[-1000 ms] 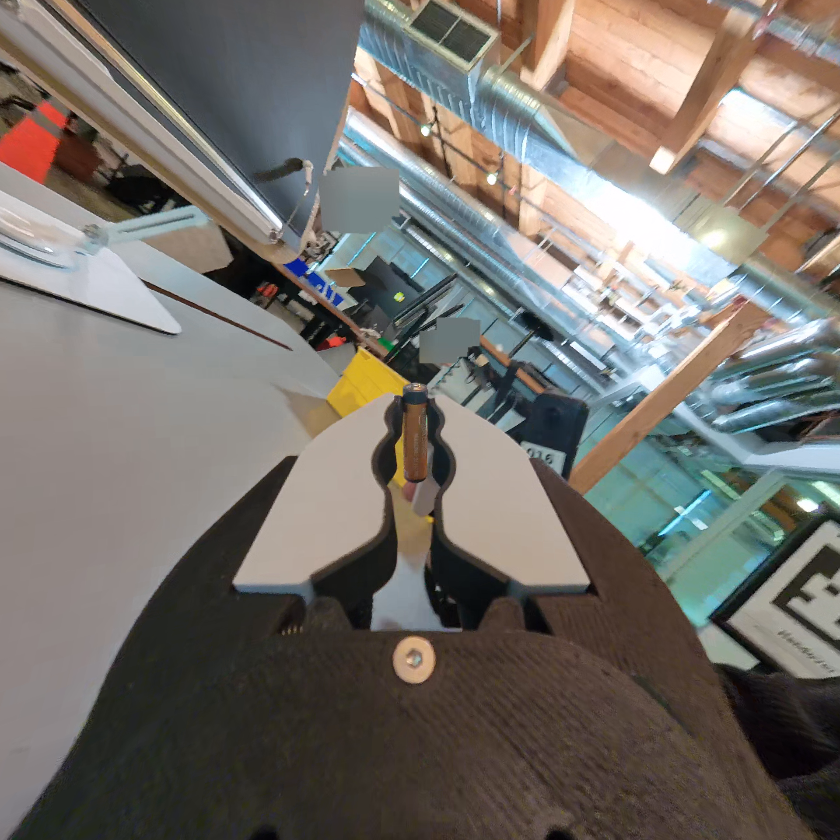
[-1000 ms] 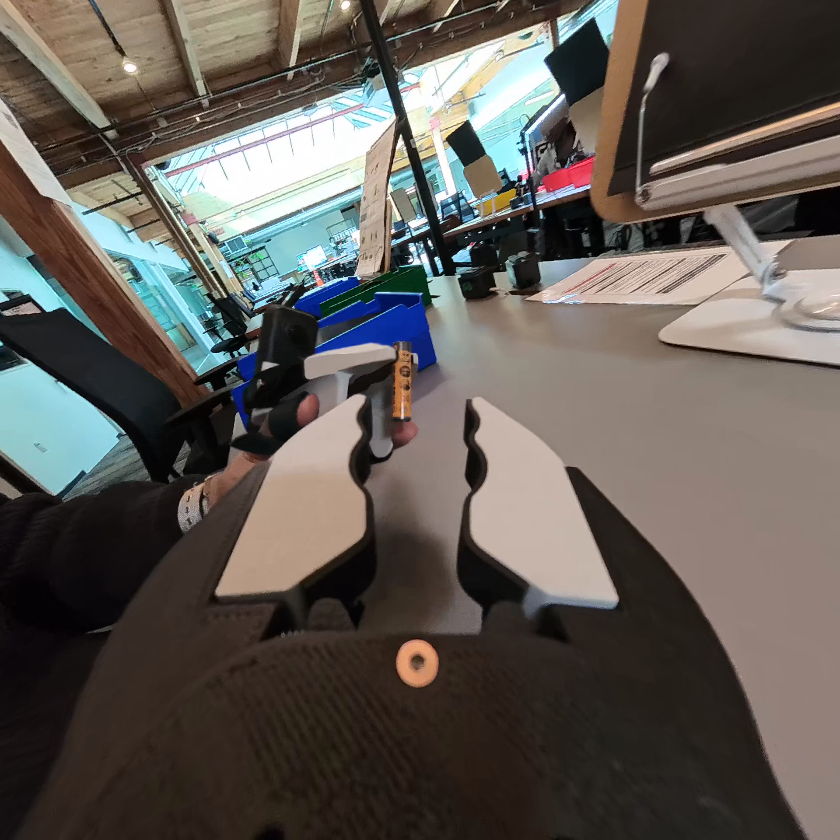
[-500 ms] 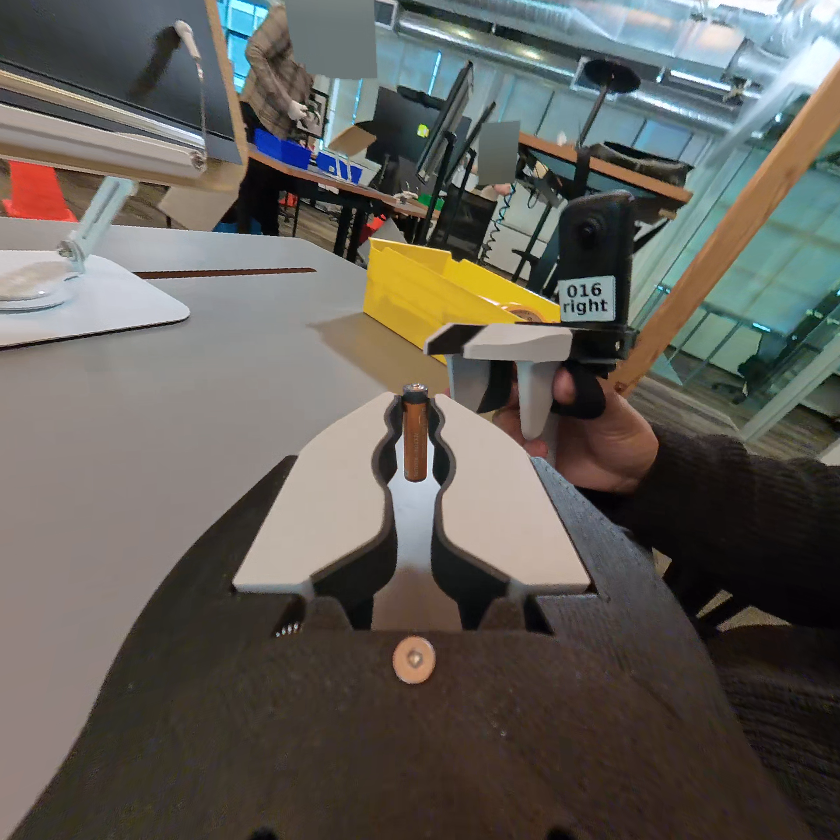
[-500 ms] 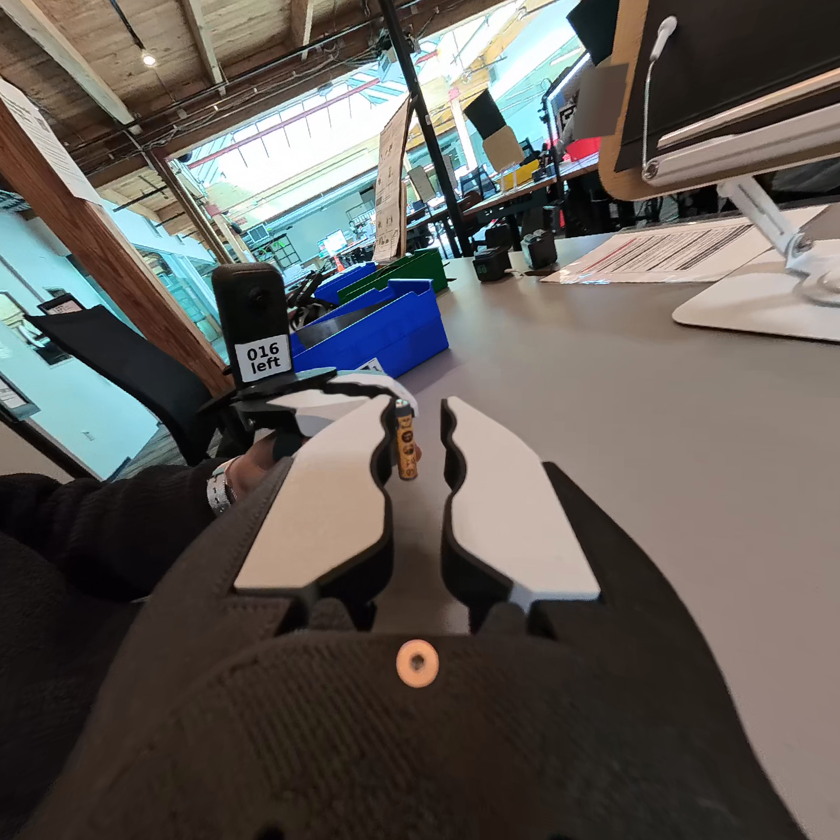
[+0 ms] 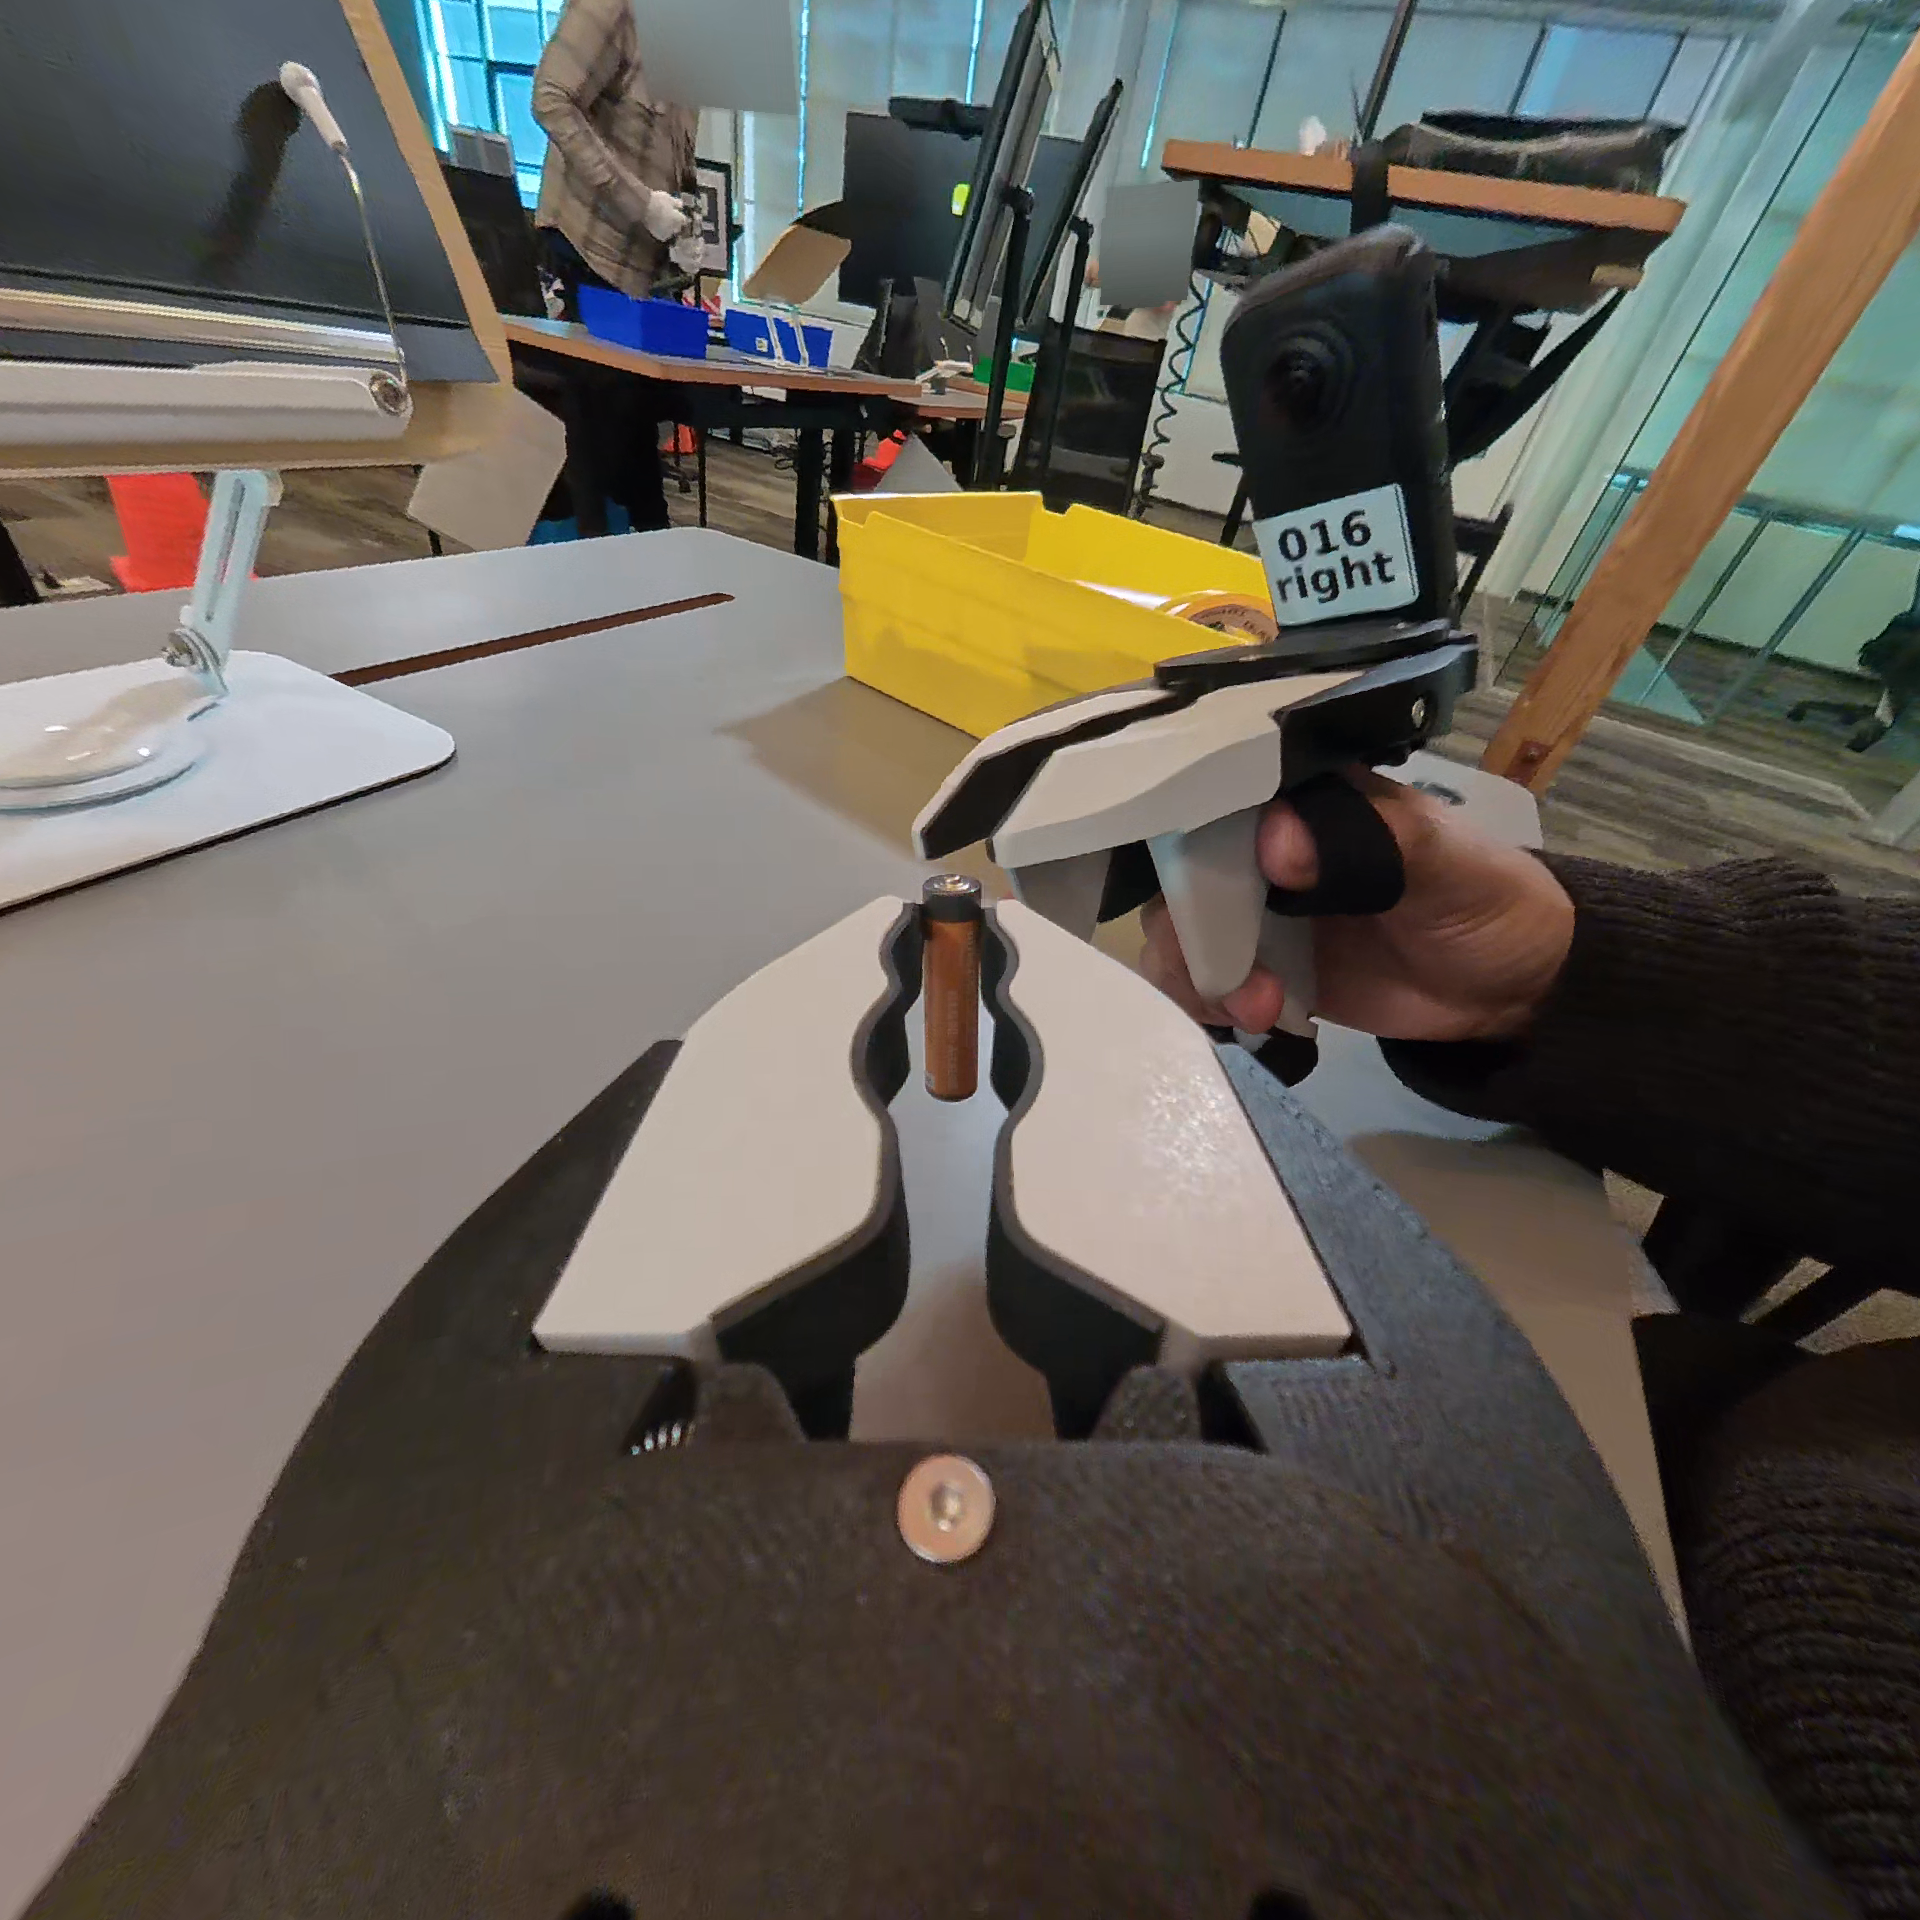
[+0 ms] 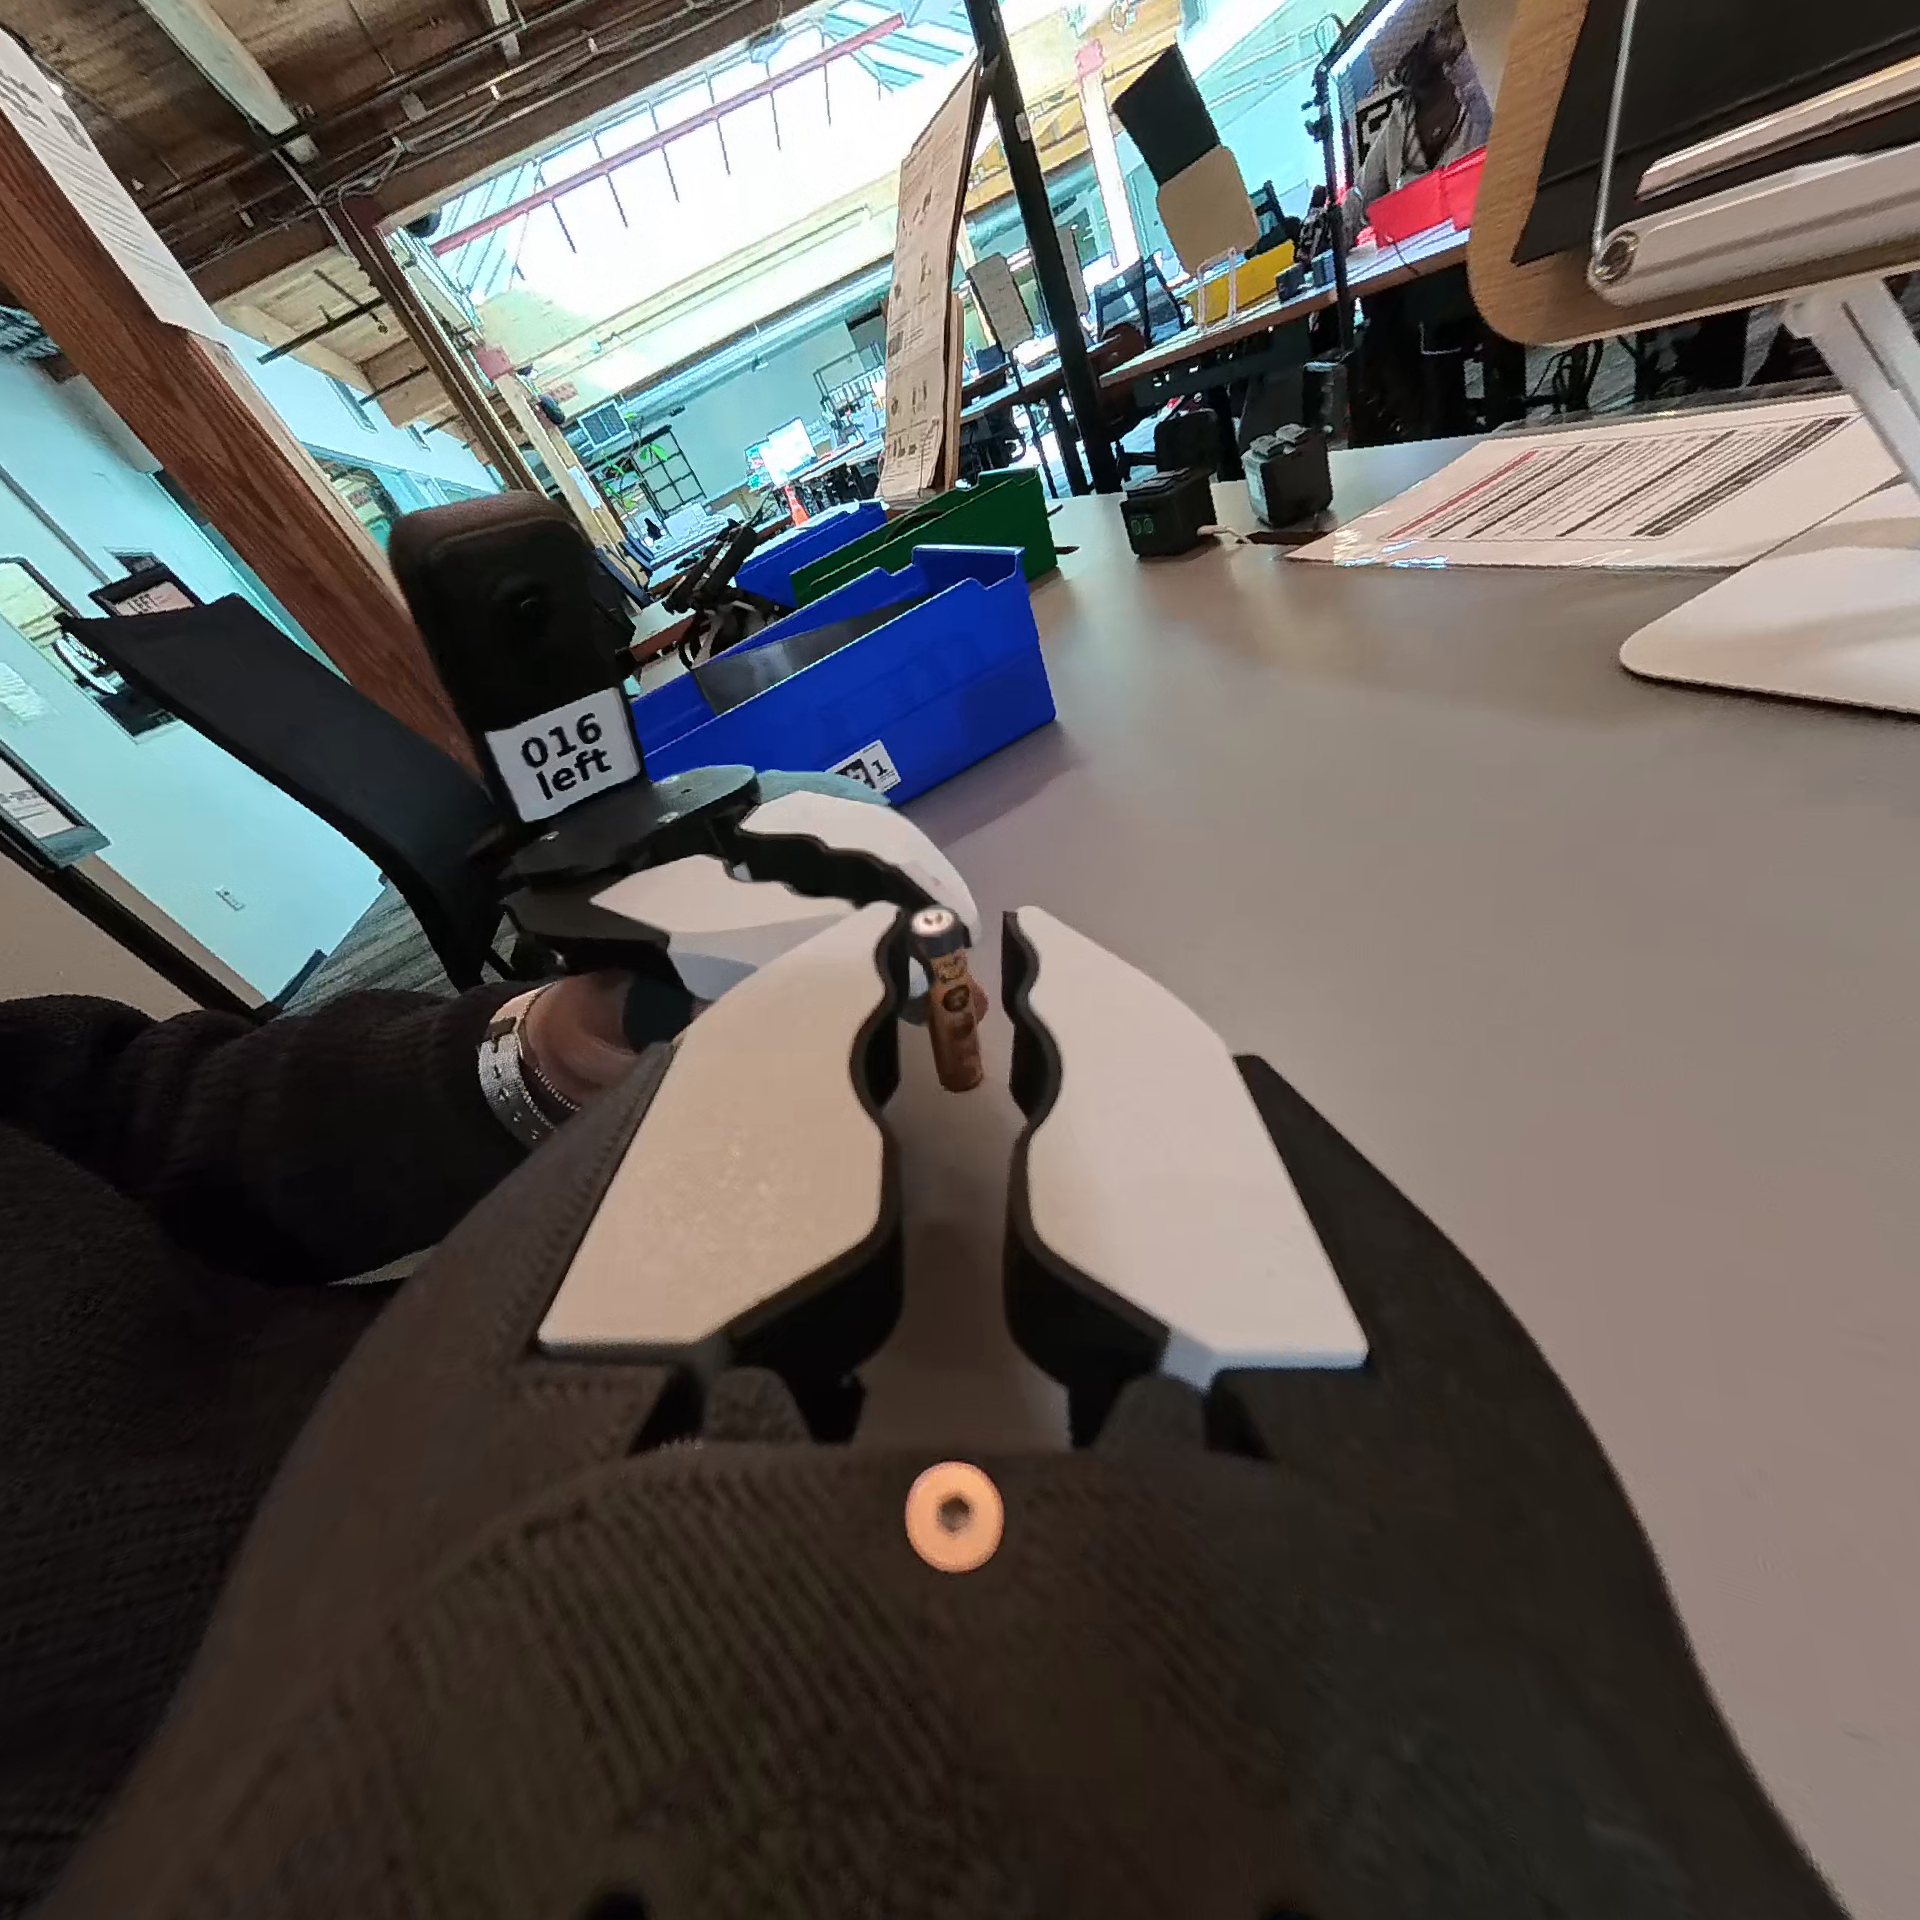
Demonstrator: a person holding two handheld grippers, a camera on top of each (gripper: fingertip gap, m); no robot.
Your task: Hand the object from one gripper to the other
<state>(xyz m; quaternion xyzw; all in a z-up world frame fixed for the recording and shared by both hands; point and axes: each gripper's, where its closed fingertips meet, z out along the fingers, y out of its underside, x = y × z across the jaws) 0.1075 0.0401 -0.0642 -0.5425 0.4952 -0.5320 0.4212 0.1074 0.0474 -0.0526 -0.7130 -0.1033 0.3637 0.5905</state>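
Between left tool (image 5: pixel 951 914) tips, battery (image 5: pixel 951 997) (upright)

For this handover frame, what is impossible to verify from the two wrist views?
- Left wrist view: where the left gripper contacts the battery; the finger edges hide the contact.
- Left wrist view: the right gripper is seen side-on, so its opening cannot be judged there.
- Right wrist view: the left gripper's hold on the battery is covered by the right gripper's fingers.
- Left wrist view: contents of the yellow bin, behind its wall.

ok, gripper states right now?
Left gripper: shut on the battery.
Right gripper: open, fingers either side of the battery, not gripping.
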